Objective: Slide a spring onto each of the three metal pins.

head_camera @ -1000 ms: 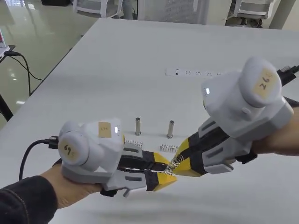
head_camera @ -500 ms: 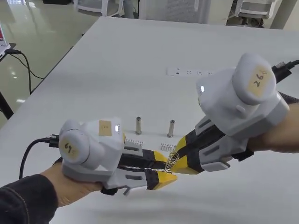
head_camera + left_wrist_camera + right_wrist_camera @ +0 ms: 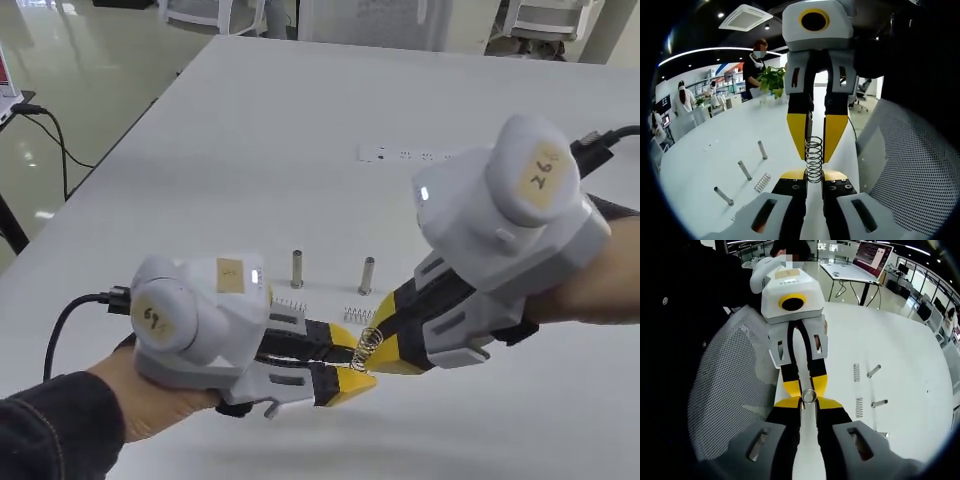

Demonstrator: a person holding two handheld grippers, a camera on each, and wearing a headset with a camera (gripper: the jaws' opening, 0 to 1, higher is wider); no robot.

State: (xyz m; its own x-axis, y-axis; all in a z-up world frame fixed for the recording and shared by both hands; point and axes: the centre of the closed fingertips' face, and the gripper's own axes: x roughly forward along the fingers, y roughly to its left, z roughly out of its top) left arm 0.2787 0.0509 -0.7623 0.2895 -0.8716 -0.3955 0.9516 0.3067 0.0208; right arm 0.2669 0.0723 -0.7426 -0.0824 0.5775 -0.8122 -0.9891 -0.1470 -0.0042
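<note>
One spring (image 3: 813,159) hangs in the air just above the near part of the white table (image 3: 300,120), clamped at both ends. The left gripper (image 3: 813,176) pinches its near end, and the right gripper (image 3: 809,402) grips it from the opposite side, so the yellow tips almost meet. Just beyond them three metal pins (image 3: 744,170) stand in a row, with two loose springs (image 3: 358,315) lying flat beside them. The tabletop past the pins is open as far as a white power strip (image 3: 405,155). The table's left edge drops to a glossy floor (image 3: 90,70), and office chairs (image 3: 200,15) stand at the far end.
</note>
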